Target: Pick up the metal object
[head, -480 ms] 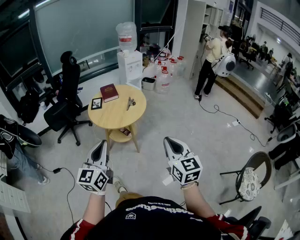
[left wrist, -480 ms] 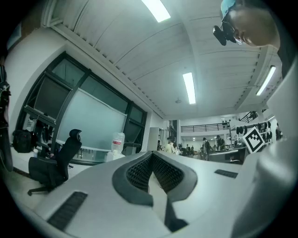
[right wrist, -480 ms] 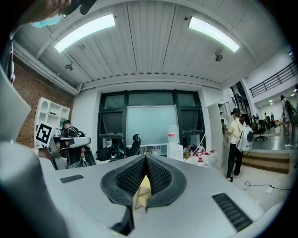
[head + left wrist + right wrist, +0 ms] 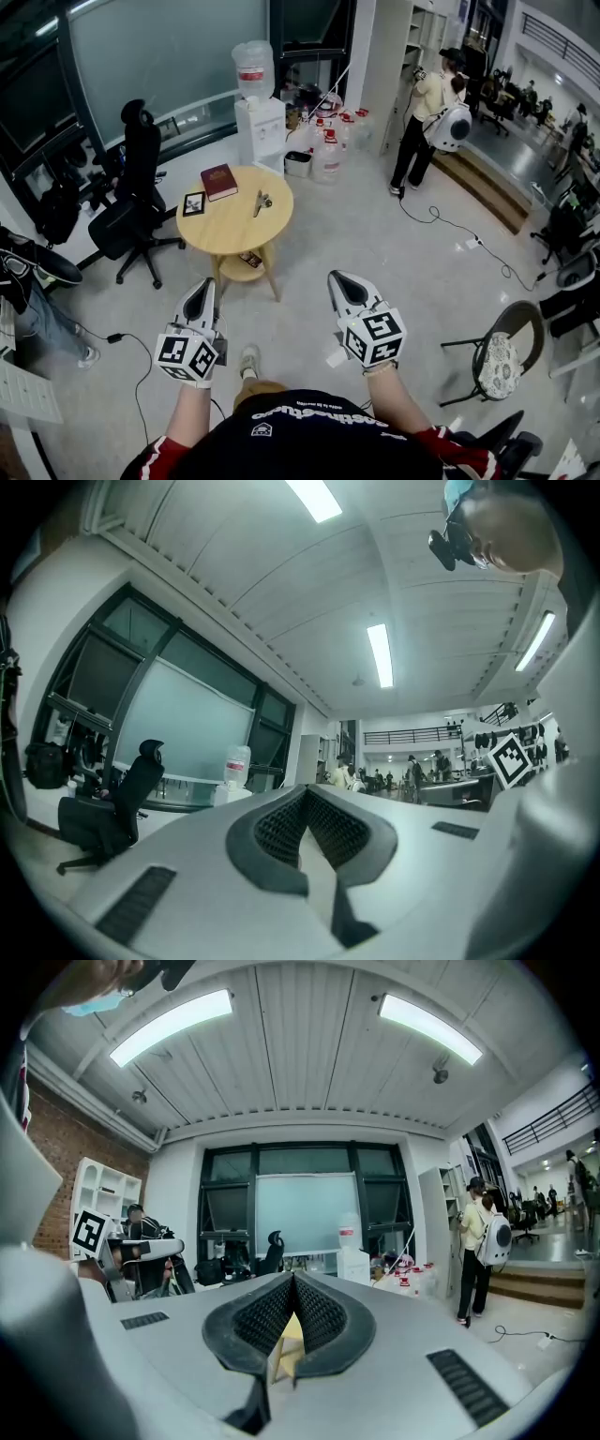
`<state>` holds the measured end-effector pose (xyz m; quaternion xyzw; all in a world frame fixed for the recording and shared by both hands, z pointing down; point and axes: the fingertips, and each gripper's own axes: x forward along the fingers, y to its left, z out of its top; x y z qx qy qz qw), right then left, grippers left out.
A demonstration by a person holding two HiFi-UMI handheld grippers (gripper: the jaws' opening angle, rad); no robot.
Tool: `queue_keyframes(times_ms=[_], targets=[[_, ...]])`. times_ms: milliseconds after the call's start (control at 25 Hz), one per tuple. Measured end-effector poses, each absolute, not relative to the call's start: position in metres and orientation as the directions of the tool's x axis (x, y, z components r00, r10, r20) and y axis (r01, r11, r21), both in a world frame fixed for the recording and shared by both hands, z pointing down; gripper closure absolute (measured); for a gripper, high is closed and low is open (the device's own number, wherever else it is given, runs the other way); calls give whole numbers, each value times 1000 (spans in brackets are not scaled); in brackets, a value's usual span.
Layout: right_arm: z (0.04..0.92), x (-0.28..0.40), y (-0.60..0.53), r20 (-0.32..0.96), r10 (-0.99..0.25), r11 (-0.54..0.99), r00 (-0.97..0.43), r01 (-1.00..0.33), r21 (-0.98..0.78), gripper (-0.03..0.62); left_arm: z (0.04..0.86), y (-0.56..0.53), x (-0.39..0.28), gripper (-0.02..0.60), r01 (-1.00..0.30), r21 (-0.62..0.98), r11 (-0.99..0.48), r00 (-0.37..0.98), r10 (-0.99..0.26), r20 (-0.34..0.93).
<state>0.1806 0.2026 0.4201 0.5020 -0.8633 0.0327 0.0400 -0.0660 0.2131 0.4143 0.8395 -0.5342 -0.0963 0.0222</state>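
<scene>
1. Head view puts the metal object (image 4: 262, 202) on the round wooden table (image 4: 234, 234), toward its far right part, with a red book (image 4: 218, 183) and a small framed picture (image 4: 193, 205) lying to its left
2. My left gripper (image 4: 202, 287) is clenched on nothing; its own view shows the pads pressed together at the tips
3. My right gripper (image 4: 338, 280) reads the same, jaws together and empty, with only the table's pale wood showing past them
4. Both grippers hang near me, well apart from the table, with open floor between
5. I judge the pickup not yet begun: the object lies untouched
6. What remains is the whole job: close the gap, open one gripper, clamp the object, lift it
</scene>
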Motion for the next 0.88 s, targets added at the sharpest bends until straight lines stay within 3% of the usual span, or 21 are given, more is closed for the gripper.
queue_keyframes(times_ms=[360,880], targets=[[414,176,200,40,-848,524,-529,-847,-90,565,412,208,-67,565,-894,130,-428,412,-902,-131],[414,182,194,49,-839,538,-542,-839,-82,566,413,192,-60,565,-891,120,-437,425,-898,-115]])
